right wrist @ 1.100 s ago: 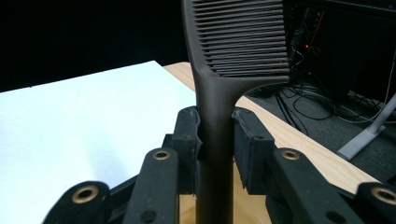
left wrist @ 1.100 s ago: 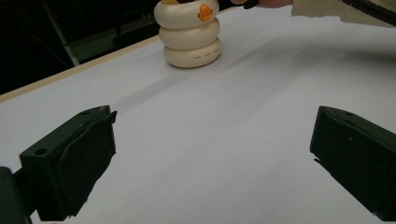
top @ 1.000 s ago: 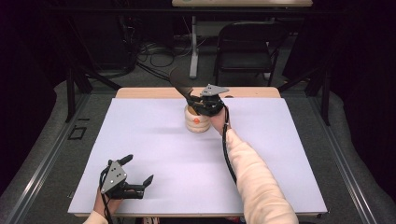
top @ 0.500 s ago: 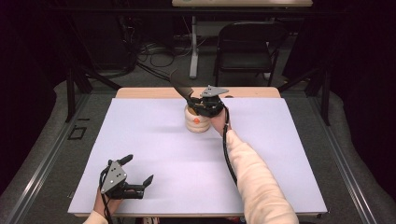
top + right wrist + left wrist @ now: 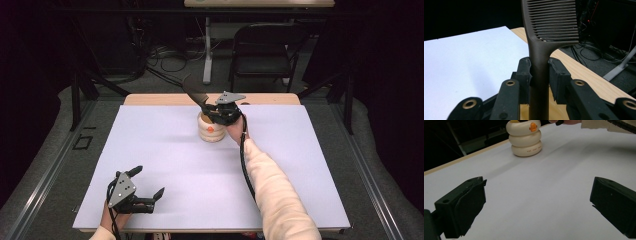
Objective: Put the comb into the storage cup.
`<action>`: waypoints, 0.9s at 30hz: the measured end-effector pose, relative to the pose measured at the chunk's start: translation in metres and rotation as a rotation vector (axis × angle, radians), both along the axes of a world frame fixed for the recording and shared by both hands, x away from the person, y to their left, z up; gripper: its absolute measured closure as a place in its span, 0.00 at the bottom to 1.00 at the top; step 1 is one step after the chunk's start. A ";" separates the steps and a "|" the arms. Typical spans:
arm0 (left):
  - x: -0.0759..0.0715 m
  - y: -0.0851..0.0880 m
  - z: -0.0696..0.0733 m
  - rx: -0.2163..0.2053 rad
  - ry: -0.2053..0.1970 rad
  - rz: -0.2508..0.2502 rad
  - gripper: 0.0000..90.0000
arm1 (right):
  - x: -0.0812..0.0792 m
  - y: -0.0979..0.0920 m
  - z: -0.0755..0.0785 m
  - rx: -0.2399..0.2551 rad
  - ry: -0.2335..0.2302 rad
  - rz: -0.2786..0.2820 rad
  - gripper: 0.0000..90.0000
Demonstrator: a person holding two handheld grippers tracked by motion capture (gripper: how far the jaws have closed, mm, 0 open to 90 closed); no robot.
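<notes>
I read the white sheet-covered table (image 5: 165, 165) near to far. At 7 o'clock on the sheet, my left gripper (image 5: 148, 186) rests low near the front edge, jaws spread wide with nothing between them. The left gripper view confirms this: the two black jaws stand far apart over bare white surface (image 5: 541, 195).

No object lies between the left gripper and the far end of the table. At 12 o'clock stands the cream ribbed three-ring plastic holder (image 5: 211, 131), upright, with an orange mark on its upper ring. The left gripper view shows that mark (image 5: 533, 126) clearly, along with small lettering on the bottom ring that I cannot read.

My right gripper (image 5: 206, 103) hangs just above the holder, the cream-sleeved forearm (image 5: 272, 190) running back to 5 o'clock. Its jaws are closed on the handle of a dark brown plastic slotted spatula (image 5: 193, 88), blade pointing toward 11 o'clock. The right gripper view shows the clamped handle (image 5: 539, 75) and the slotted blade (image 5: 555, 20) in detail.

Beyond the table, a black folding chair (image 5: 262, 47) and floor cables (image 5: 165, 55) are visible.
</notes>
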State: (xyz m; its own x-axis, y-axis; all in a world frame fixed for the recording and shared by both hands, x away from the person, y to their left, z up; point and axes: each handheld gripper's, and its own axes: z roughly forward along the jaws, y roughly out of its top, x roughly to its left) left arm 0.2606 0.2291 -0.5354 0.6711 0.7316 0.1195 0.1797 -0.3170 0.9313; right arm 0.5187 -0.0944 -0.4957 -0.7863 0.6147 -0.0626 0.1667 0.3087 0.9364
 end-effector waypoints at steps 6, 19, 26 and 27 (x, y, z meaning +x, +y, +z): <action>0.000 0.000 0.000 -0.001 0.001 -0.002 0.00 | 0.001 -0.001 -0.001 -0.015 0.002 0.001 0.80; 0.001 0.000 -0.001 -0.001 0.003 -0.001 0.00 | 0.003 -0.001 -0.003 -0.042 0.002 0.007 0.80; 0.000 0.000 0.000 0.002 -0.003 -0.002 0.00 | 0.001 -0.001 -0.004 -0.055 0.001 0.006 0.80; 0.000 0.000 0.000 0.001 -0.002 -0.002 0.00 | 0.002 -0.001 -0.004 -0.057 0.001 0.006 0.80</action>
State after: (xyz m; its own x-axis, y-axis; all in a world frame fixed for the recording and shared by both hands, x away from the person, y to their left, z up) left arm 0.2604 0.2290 -0.5352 0.6726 0.7299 0.1220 0.1768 -0.3186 0.9313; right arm 0.5202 -0.0950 -0.4999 -0.7899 0.6056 -0.0968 0.1657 0.3626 0.9171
